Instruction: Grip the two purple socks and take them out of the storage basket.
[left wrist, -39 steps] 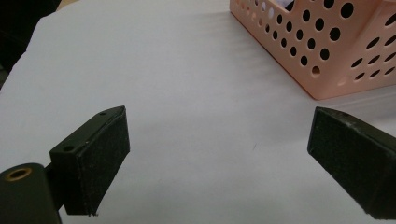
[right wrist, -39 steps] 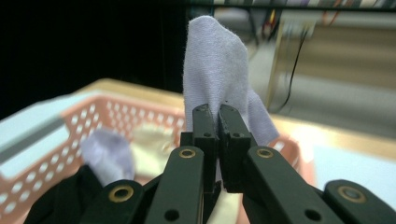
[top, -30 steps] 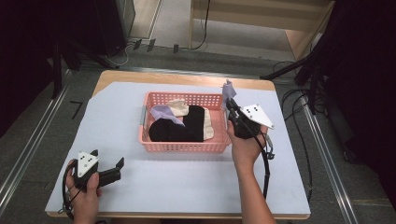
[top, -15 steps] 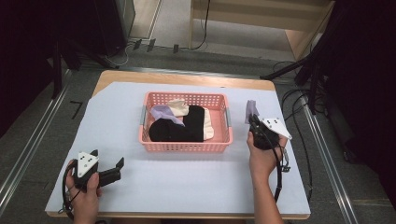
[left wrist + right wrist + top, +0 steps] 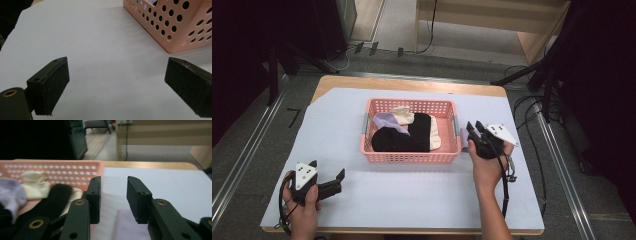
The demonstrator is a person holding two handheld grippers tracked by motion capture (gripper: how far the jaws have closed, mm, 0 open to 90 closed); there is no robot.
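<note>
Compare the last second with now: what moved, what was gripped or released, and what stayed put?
The right gripper carried a lilac sock out of the pink basket and lowered it to the table beside the basket; its jaws have just been opening, releasing the sock. The left gripper stayed open and still.

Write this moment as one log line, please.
right gripper: jaws just opening, clear of lilac sock beneath | left gripper: open | basket: socks inside

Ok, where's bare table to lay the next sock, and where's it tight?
Widest free patch: the white sheet between the basket and the near edge. Left of the basket, beyond the left claw, is bare too. Tight right of the basket: the lavender sock lies under the right claw, whose jaws have just been opening, clear of it.
</note>
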